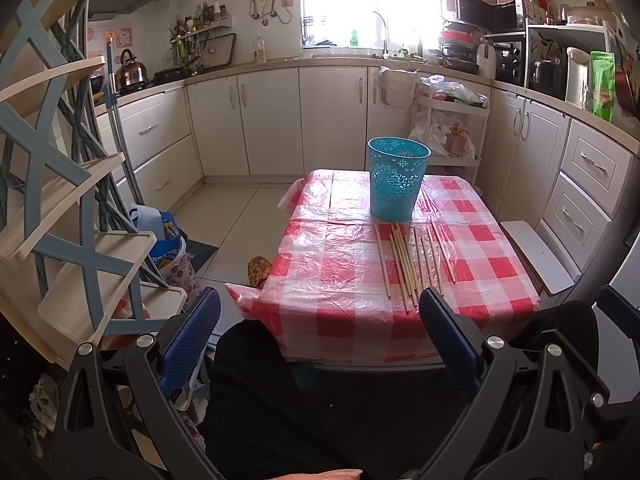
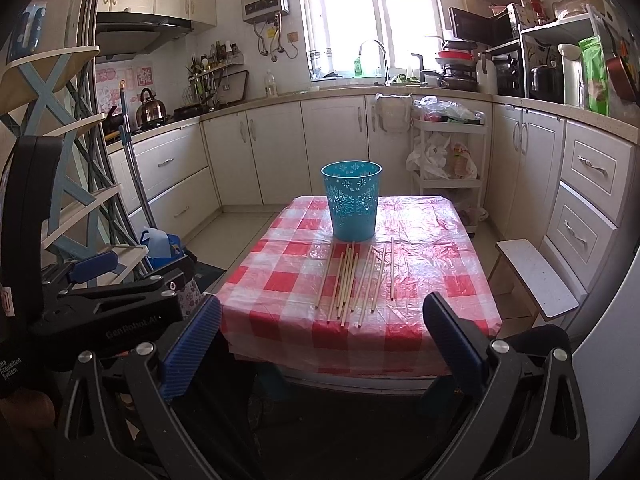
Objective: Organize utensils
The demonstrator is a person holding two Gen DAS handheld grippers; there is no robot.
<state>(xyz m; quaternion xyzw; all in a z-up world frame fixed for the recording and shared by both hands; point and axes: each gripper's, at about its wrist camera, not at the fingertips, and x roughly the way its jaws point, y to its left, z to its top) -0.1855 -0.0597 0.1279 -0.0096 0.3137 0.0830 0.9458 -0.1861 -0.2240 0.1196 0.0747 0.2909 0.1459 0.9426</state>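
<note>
Several wooden chopsticks lie side by side on a red-and-white checked tablecloth, in front of an upright turquoise perforated holder. In the right wrist view the chopsticks lie in front of the holder on the cloth. My left gripper is open and empty, held back from the table's near edge. My right gripper is open and empty, also short of the near edge. The left gripper's body shows at the left of the right wrist view.
A blue-and-cream tiered rack stands close on the left. A white stool sits right of the table. A white trolley with bags stands behind. Cabinets and a cluttered counter surround the room.
</note>
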